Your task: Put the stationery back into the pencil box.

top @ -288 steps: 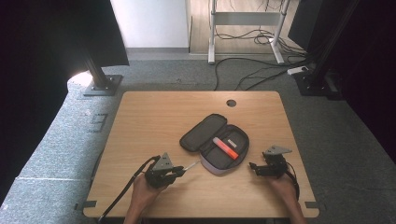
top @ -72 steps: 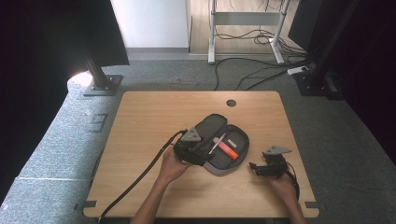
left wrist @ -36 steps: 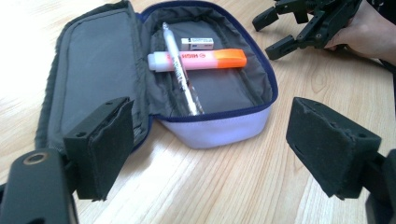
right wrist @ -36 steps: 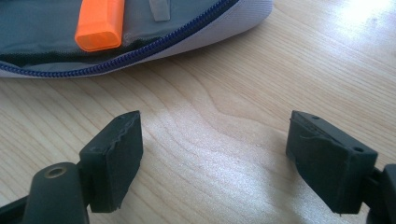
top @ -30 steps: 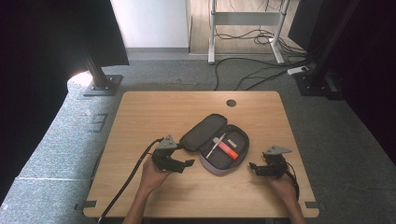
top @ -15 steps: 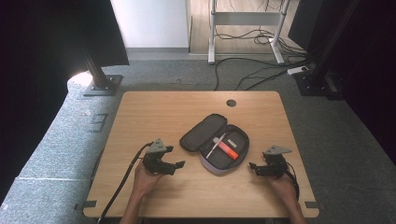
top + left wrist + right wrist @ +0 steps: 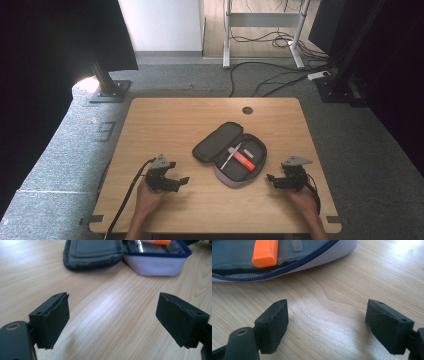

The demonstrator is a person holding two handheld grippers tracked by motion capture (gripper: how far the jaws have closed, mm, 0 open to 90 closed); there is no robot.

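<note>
Open pencil case (image 7: 231, 159) lying mid-table (image 7: 165, 120), lid folded back, orange marker (image 7: 243, 161) and pen (image 7: 230, 156) inside, left gripper (image 7: 183, 181) near its left, jaws wide and just opening, nothing between, right gripper (image 7: 270, 178) just beside its right, jaws apart, empty.

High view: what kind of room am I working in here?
Probably an office or lab workspace set up for recording. A wooden desk with a cable hole stands on grey carpet, another desk frame with loose cables sits behind it, and dark curtains flank the sides.
</note>
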